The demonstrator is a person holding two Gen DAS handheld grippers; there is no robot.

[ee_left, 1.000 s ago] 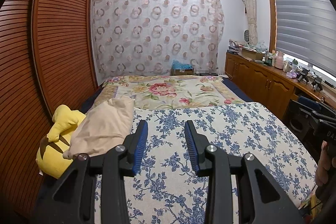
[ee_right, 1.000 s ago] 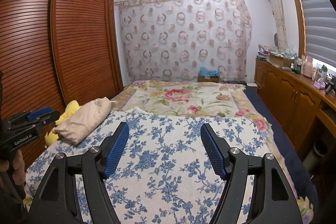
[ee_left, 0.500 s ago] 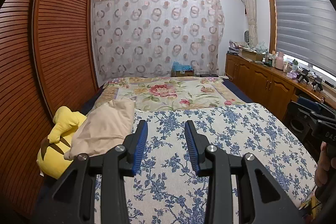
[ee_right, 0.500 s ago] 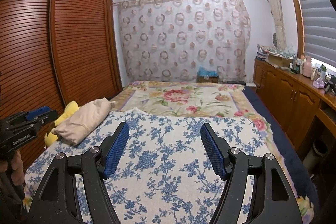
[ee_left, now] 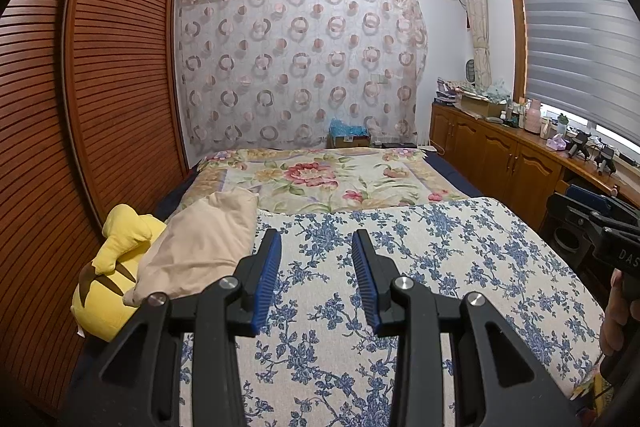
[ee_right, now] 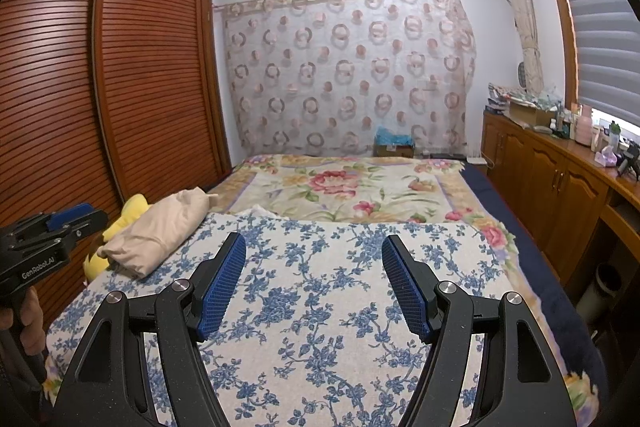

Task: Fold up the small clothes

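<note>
A beige garment [ee_left: 200, 247] lies bunched at the left edge of the bed, on the blue-flowered cloth [ee_left: 400, 267]; it also shows in the right wrist view [ee_right: 160, 227]. My left gripper [ee_left: 316, 247] is open and empty, held above the bed just right of the garment. My right gripper [ee_right: 314, 247] is open wide and empty, above the middle of the blue-flowered cloth [ee_right: 340, 287], well right of the garment. Each gripper shows at the edge of the other's view: the right one [ee_left: 600, 223] and the left one [ee_right: 52, 231].
A yellow plush toy [ee_left: 112, 275] sits at the bed's left edge beside the garment. A slatted wooden wardrobe [ee_left: 100, 87] runs along the left. A wooden cabinet [ee_left: 500, 163] with clutter stands on the right. A floral quilt [ee_left: 332, 179] covers the far half of the bed.
</note>
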